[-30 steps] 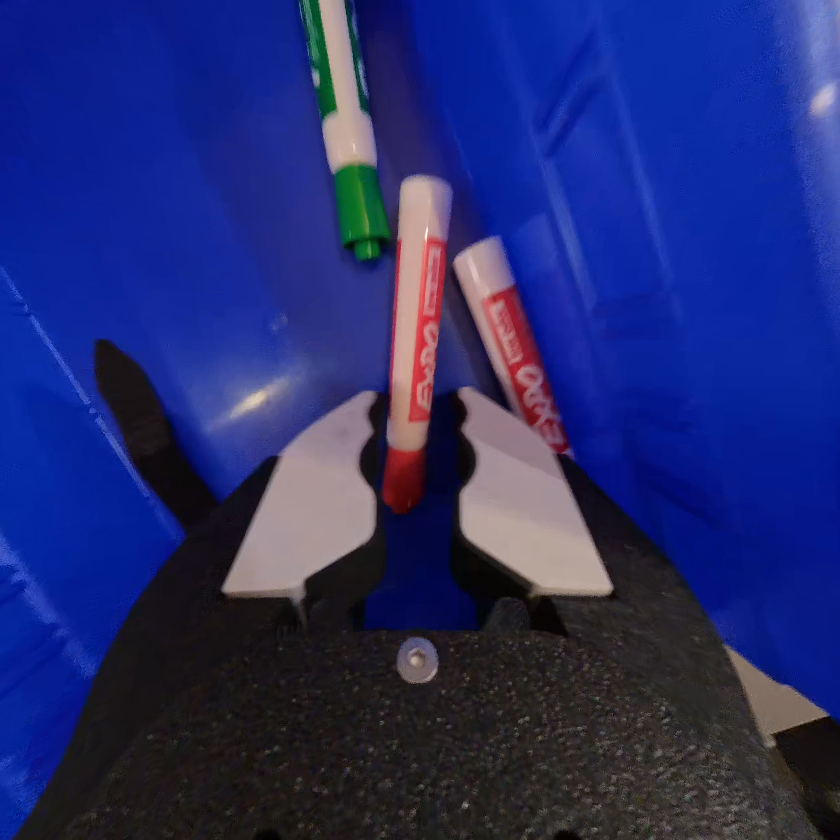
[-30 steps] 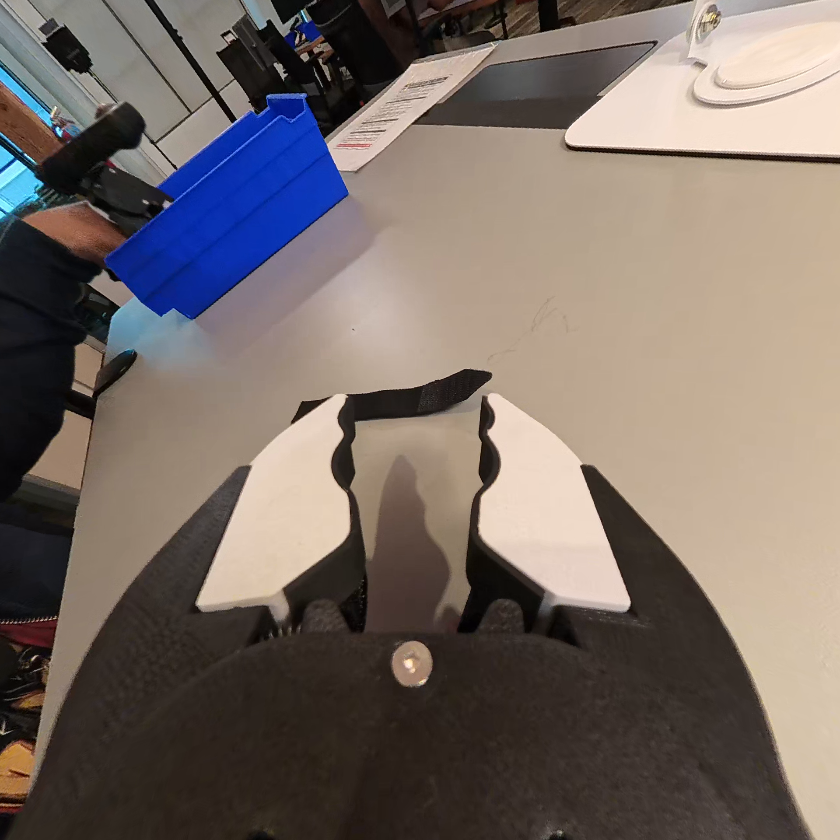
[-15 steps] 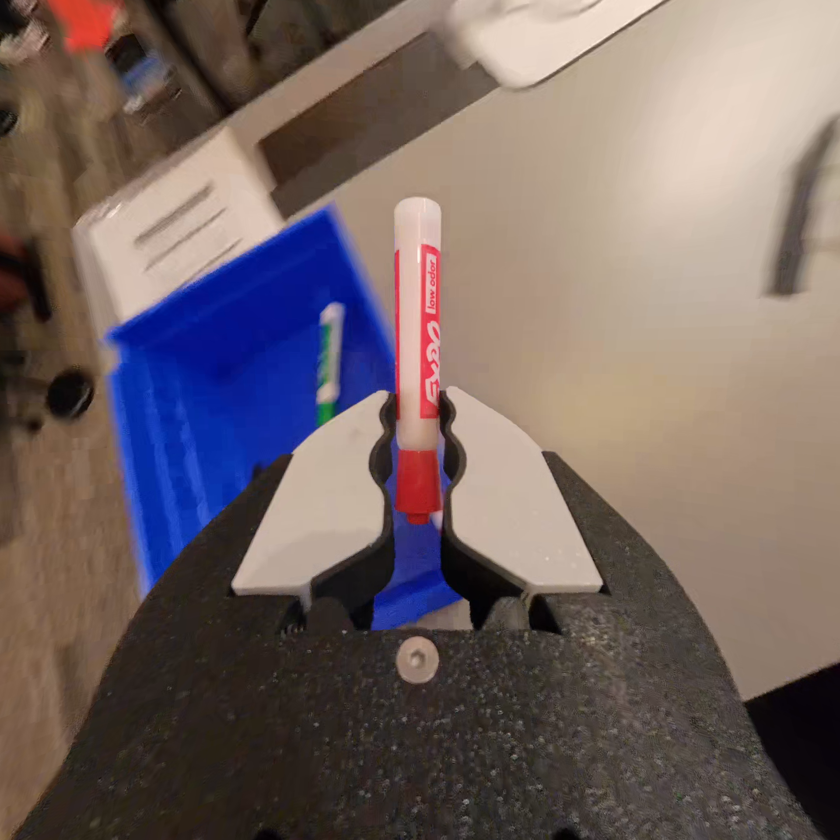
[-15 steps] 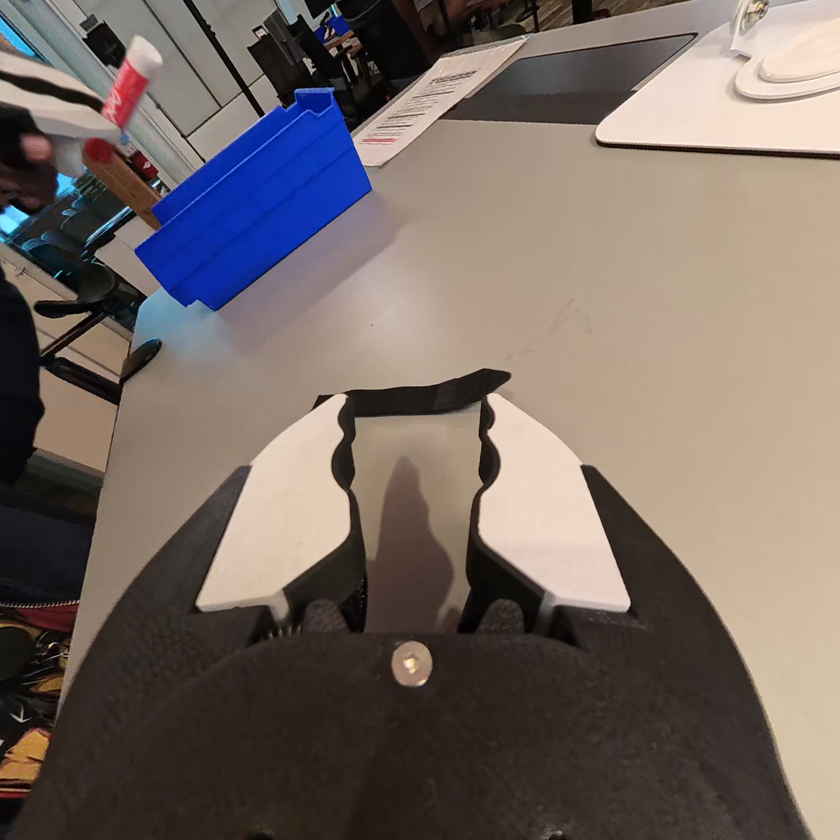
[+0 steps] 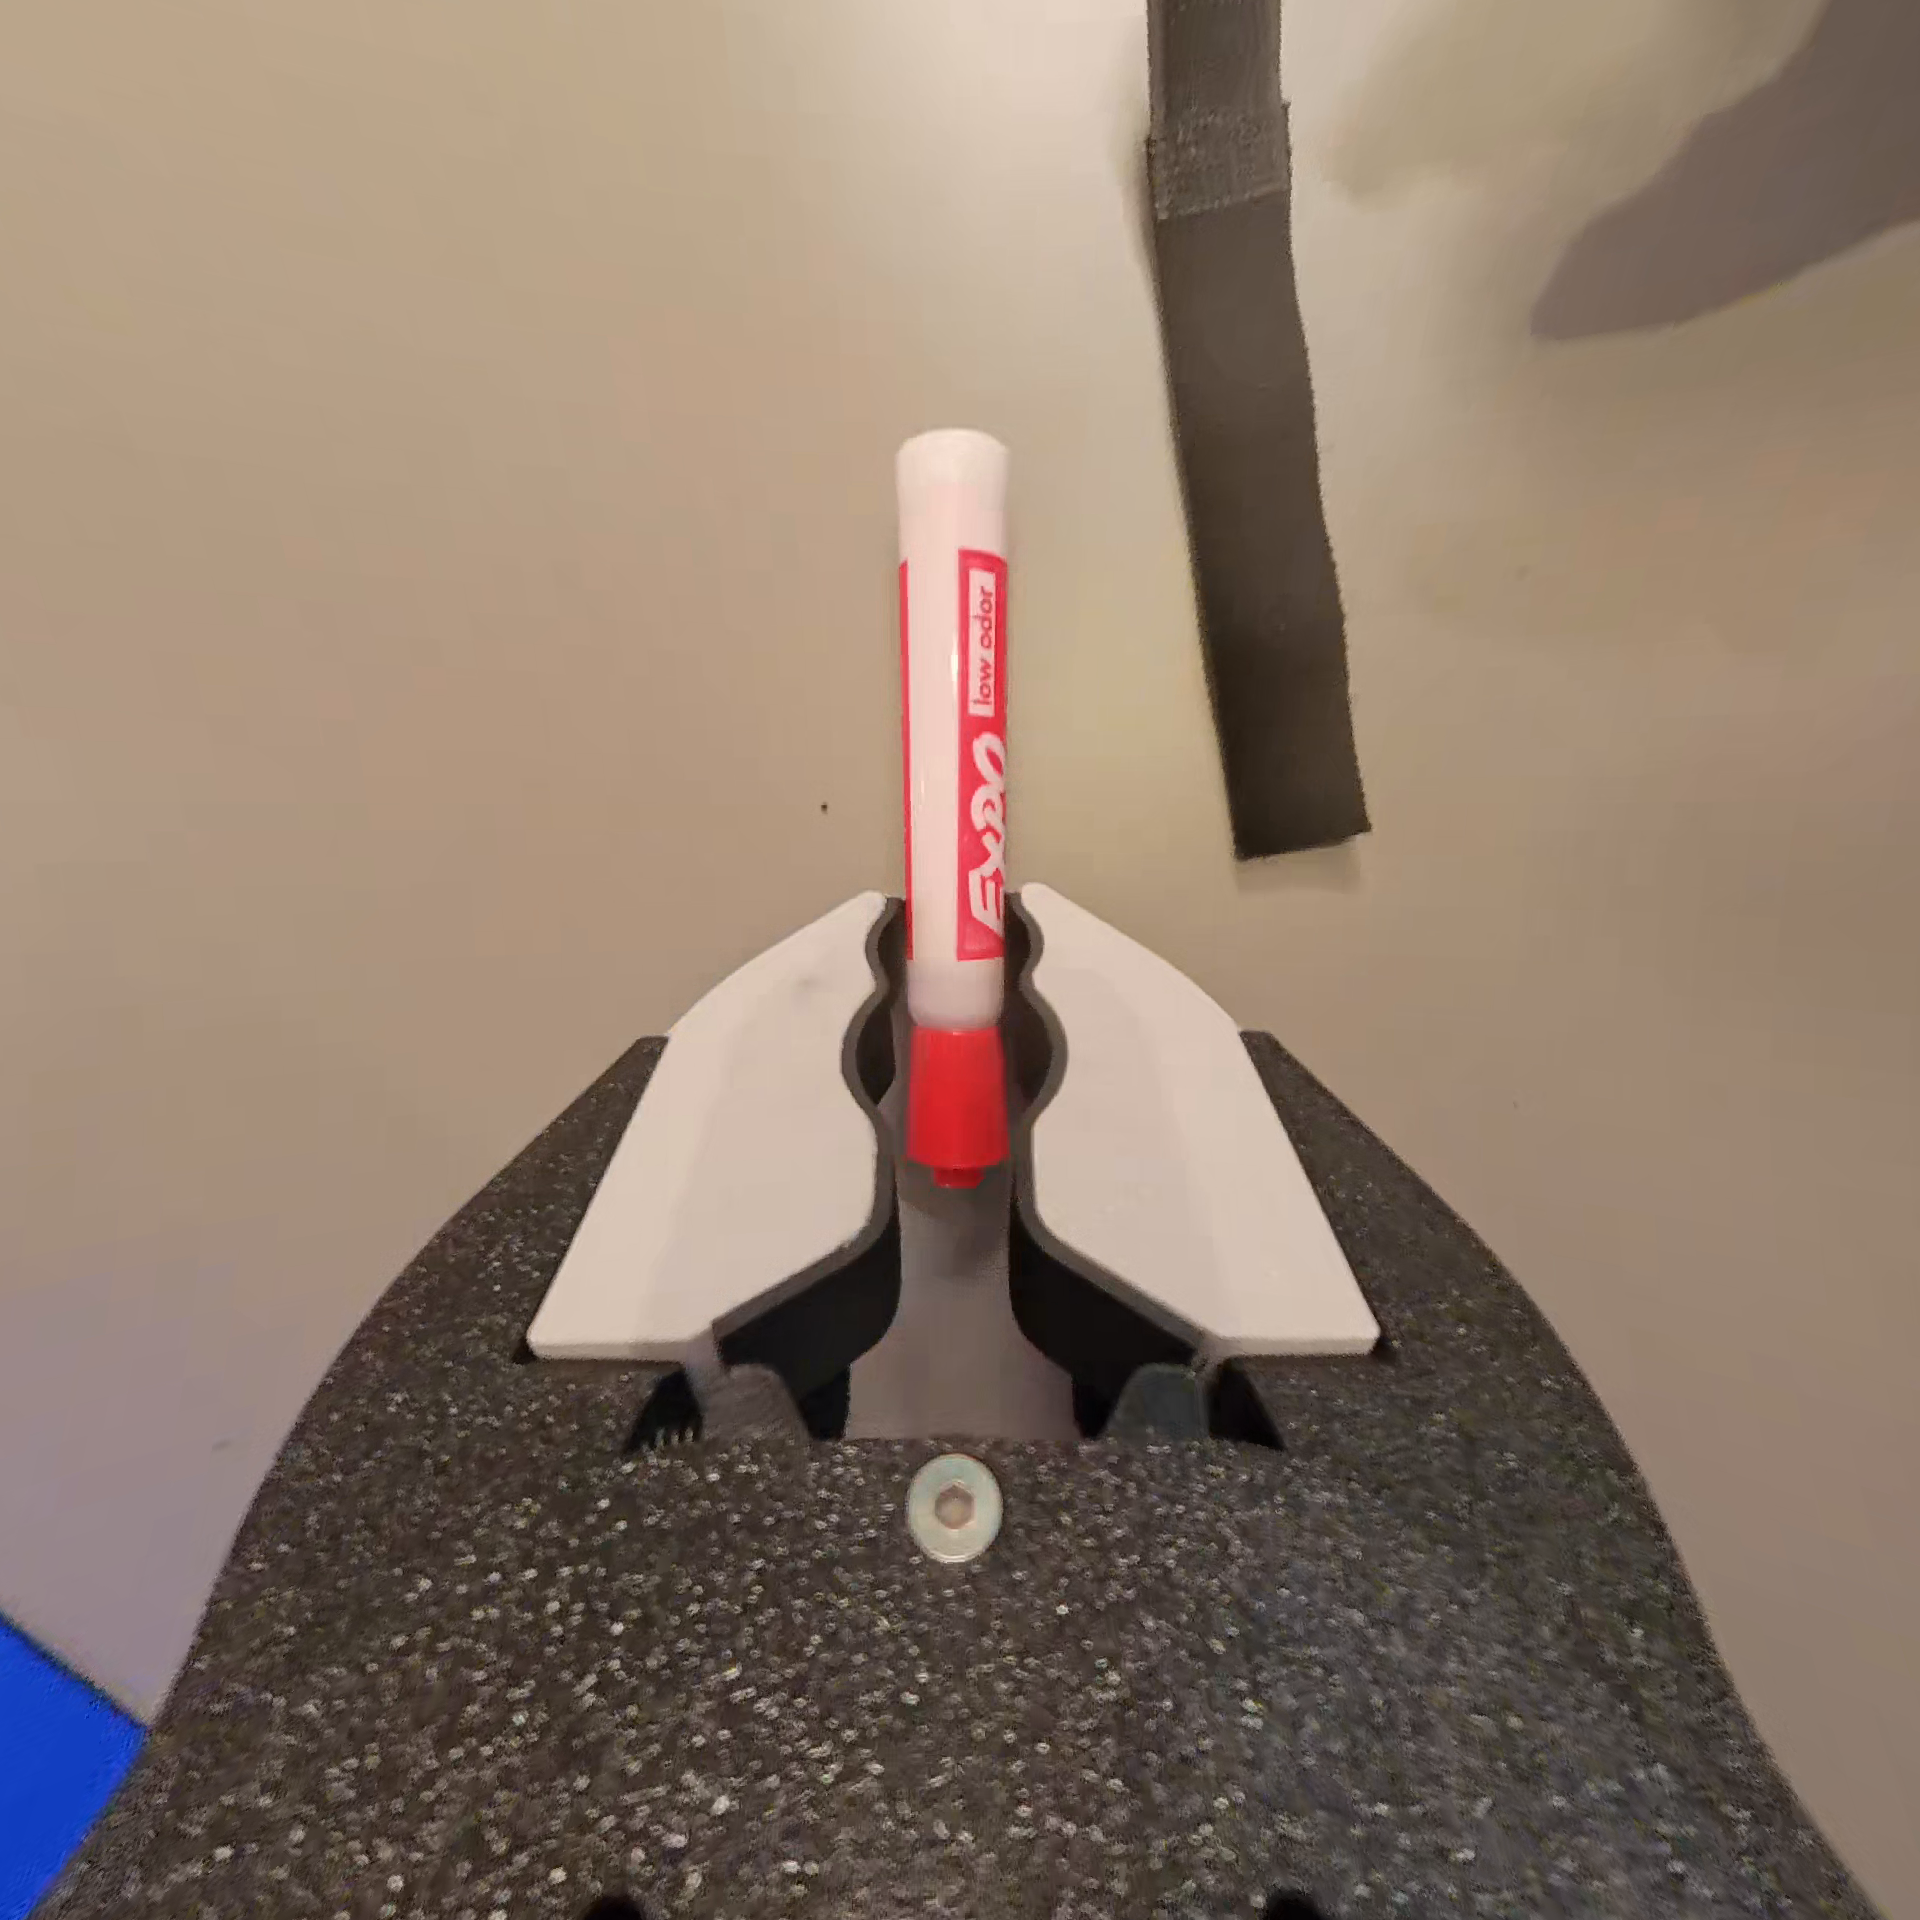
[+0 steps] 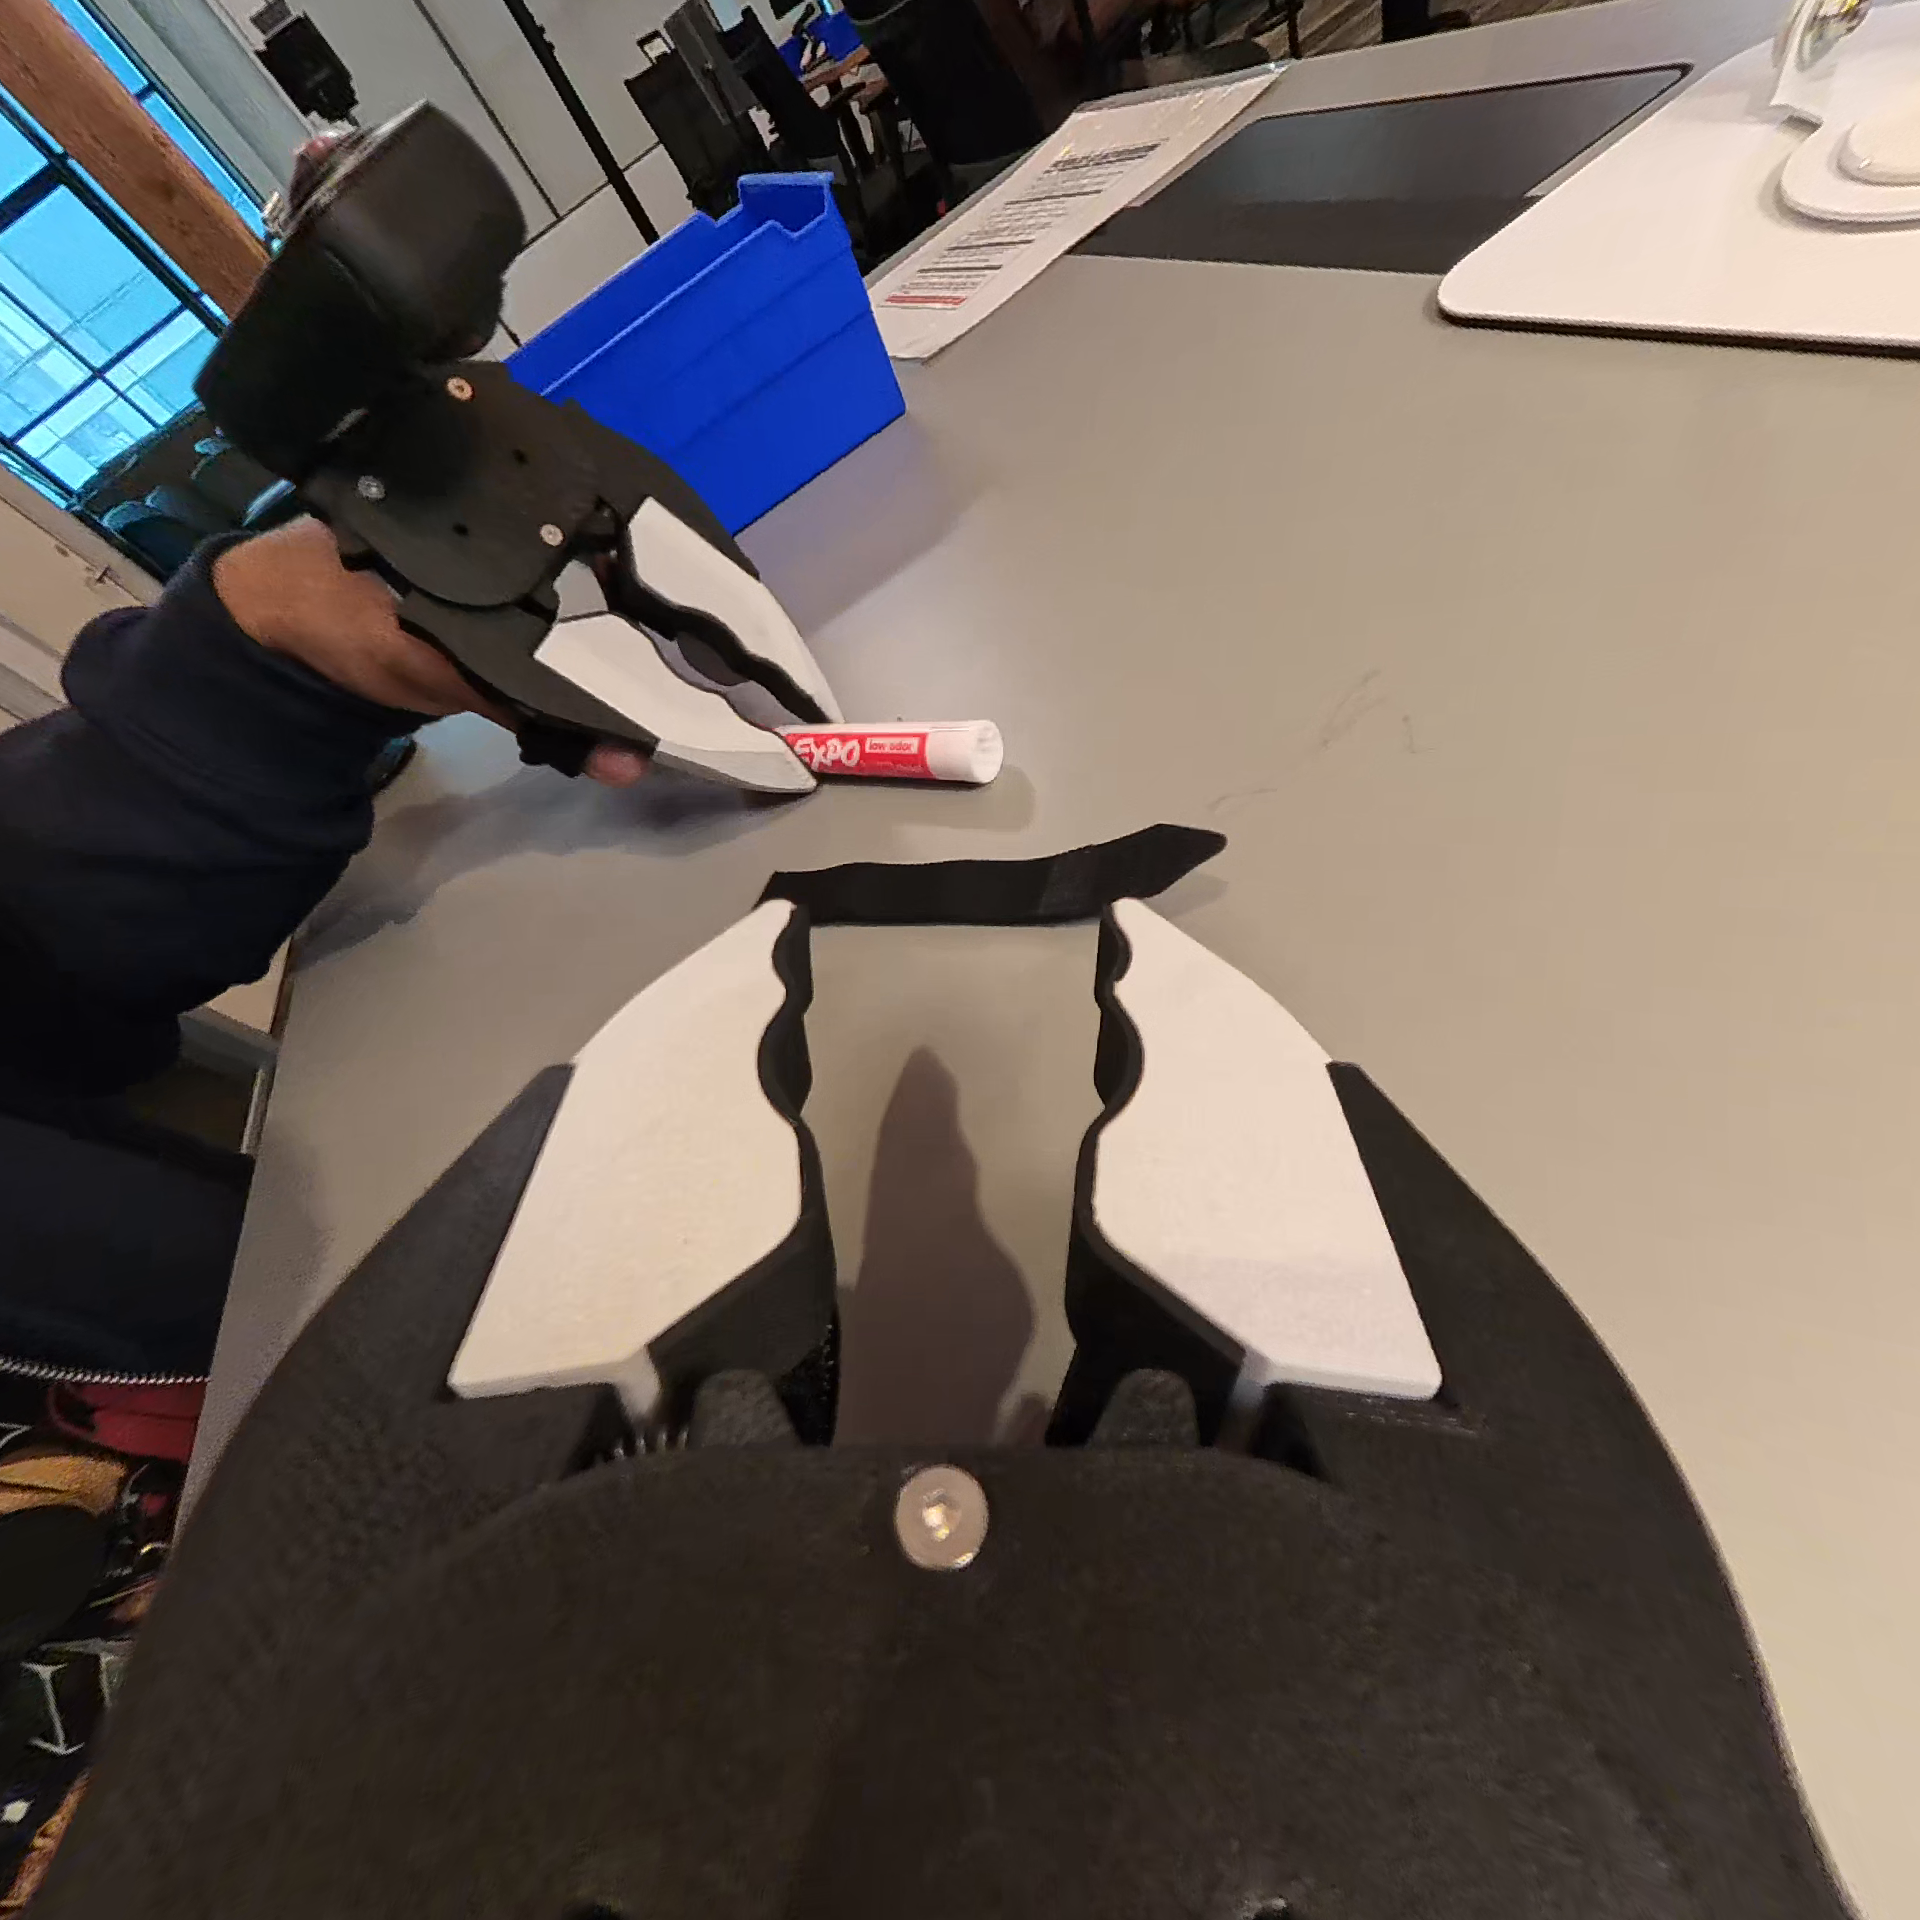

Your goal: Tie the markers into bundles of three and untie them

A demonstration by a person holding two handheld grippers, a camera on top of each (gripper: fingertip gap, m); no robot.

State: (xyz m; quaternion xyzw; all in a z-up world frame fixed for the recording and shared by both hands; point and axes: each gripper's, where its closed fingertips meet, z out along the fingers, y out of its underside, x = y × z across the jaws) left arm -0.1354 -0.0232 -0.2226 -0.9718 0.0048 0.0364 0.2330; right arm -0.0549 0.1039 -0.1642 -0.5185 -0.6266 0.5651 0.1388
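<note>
My left gripper (image 5: 954, 904) is shut on a red-capped white marker (image 5: 951, 675) near its cap, with the barrel pointing forward. In the right wrist view the left gripper (image 6: 810, 748) holds the marker (image 6: 904, 750) level and low on the grey table (image 6: 1351, 623). A black strap (image 5: 1262, 468) lies flat to the marker's right. My right gripper (image 6: 951, 914) is open and empty, its tips just short of the strap (image 6: 987, 883), which lies crosswise in front of it.
A blue bin (image 6: 727, 374) stands at the far left of the table; its corner shows in the left wrist view (image 5: 52, 1745). A printed sheet (image 6: 1060, 197), a black mat (image 6: 1351, 177) and a white mat (image 6: 1662, 260) lie at the back. The table edge runs along the left. My right fingertips sit around 15 centimeters from my left ones. The black strap (image 5: 1262, 468) sits 8 centimeters or so from the ends of my left fingers.
My left gripper closed on the red marker in the blue bin, lifted it out and brought it down to the table beside the strap. My right gripper stayed open at the strap.
</note>
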